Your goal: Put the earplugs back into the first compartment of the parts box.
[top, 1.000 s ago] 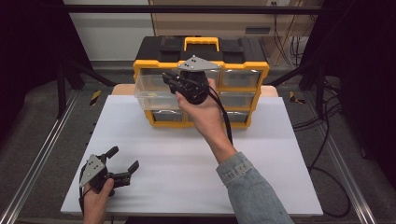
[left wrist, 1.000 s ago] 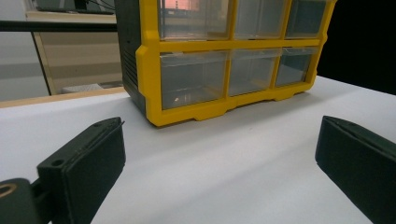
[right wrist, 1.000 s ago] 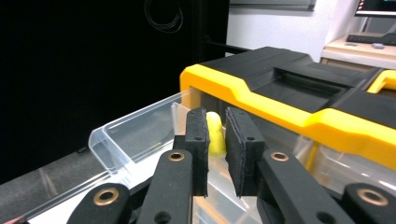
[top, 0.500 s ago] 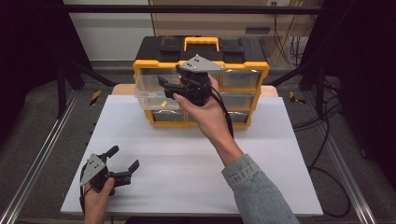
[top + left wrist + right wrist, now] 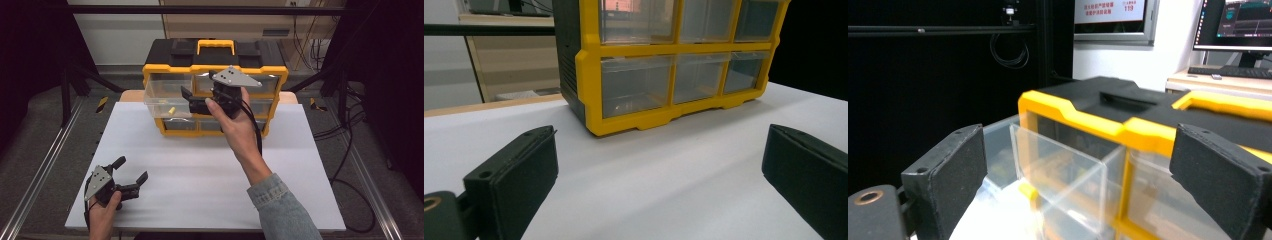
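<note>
A yellow and black organizer box (image 5: 215,57) with clear drawers stands at the back of the white table (image 5: 200,185). Its top-left drawer (image 5: 162,100) is pulled out, and a small yellow piece (image 5: 171,110) lies inside. My right gripper (image 5: 189,99) hovers in front of the box, jaws pointing left over the drawer, open and holding nothing. In the right gripper view the drawer (image 5: 1063,165) and the yellow piece (image 5: 1027,191) lie between the spread jaws. My left gripper (image 5: 132,169) rests open at the table's near left corner, facing the box (image 5: 664,75).
Metal rails run along both sides of the table. Cables trail on the floor at the right. A wide stretch of white tabletop separates the left gripper from the box.
The right hand has turned and shifted slightly right and down in front of the box, so its grey plate lies flatter. The left gripper has stayed put.
</note>
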The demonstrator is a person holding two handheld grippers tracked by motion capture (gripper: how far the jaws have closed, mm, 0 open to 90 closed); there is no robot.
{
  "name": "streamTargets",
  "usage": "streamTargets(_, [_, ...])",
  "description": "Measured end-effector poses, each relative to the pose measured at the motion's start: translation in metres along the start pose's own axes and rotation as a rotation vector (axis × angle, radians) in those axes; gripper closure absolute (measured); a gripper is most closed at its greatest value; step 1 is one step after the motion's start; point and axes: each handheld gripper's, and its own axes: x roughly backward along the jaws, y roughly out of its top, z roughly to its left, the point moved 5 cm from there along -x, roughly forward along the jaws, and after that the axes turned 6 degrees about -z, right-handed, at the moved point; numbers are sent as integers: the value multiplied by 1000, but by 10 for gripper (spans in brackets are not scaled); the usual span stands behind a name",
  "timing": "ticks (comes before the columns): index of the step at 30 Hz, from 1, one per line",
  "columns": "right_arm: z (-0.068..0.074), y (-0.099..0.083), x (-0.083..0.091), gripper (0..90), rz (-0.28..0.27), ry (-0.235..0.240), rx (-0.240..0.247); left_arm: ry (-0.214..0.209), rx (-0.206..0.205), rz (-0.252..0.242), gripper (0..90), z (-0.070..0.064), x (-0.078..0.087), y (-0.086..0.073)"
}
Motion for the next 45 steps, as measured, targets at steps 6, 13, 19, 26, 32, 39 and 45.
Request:
streamTargets(6, [-9, -14, 19, 82, 30, -16, 33, 4, -5, 6, 10, -1, -1, 0])
streamTargets(13, [-28, -27, 45, 67, 23, -14, 21, 22, 9, -3, 10, 4, 2, 0])
streamTargets(19, [-48, -43, 71, 67, 34, -19, -5, 29, 6, -35, 8, 8, 7, 4])
streamTargets(26, [-69, -61, 112, 101, 18, -65, -6, -5, 1, -39, 4, 11, 12, 5])
streamTargets(32, [-82, -72, 142, 94, 13, -98, 6, 24, 6, -42, 1, 14, 14, 5])
streamTargets(39, [-96, -85, 172, 69, 5, -139, 29, 31, 18, -59, 1, 16, 17, 6])
streamTargets(45, [-102, -99, 191, 59, 11, -165, 35, 35, 18, -63, 1, 19, 20, 7])
